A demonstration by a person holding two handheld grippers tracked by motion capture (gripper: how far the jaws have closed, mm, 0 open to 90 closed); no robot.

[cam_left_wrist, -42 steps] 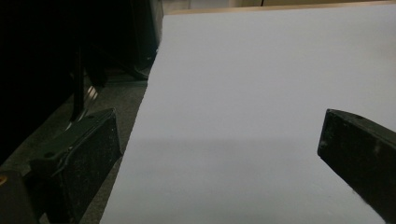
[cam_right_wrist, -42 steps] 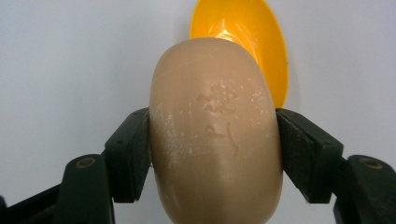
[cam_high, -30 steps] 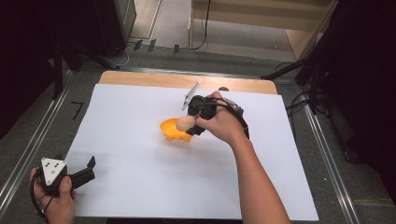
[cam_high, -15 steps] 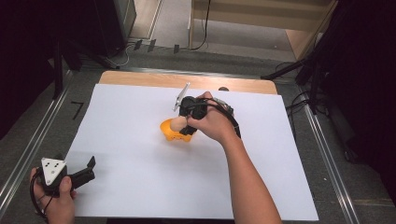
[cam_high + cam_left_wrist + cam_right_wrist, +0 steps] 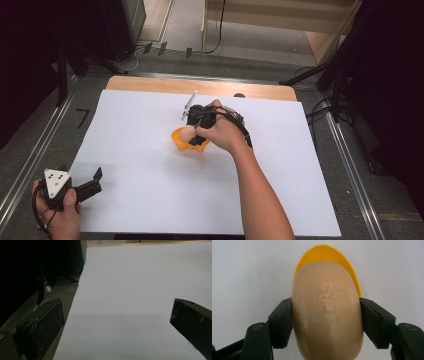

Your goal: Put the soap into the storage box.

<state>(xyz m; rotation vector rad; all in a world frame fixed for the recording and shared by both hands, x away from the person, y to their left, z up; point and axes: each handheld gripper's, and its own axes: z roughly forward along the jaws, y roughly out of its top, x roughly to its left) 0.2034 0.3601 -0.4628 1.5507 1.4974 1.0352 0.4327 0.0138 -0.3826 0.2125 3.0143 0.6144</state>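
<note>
A beige soap bar (image 5: 327,312) is being clamped across its sides by the right gripper (image 5: 327,322) over the orange dish (image 5: 186,141) at mid-sheet. Slippage is being risked by its rounded, smooth faces. The left gripper (image 5: 117,322) is being held wide apart, empty.

Table surface: white sheet (image 5: 150,200) covers most of the table; a strip of wooden tabletop (image 5: 150,84) shows along its far edge.
Right gripper (image 5: 196,134): centre of frame, held in the person's right hand (image 5: 222,132), pointing down at an orange dish (image 5: 181,142).
Dish contents: a pale rounded object (image 5: 186,133) sits at the gripper tip; whether the jaws grip it cannot be told from here.
Left gripper (image 5: 94,181): lower left of frame, at the sheet's near corner, held in the left hand (image 5: 62,217), jaws apart.
Separation: the two grippers are well apart.
</note>
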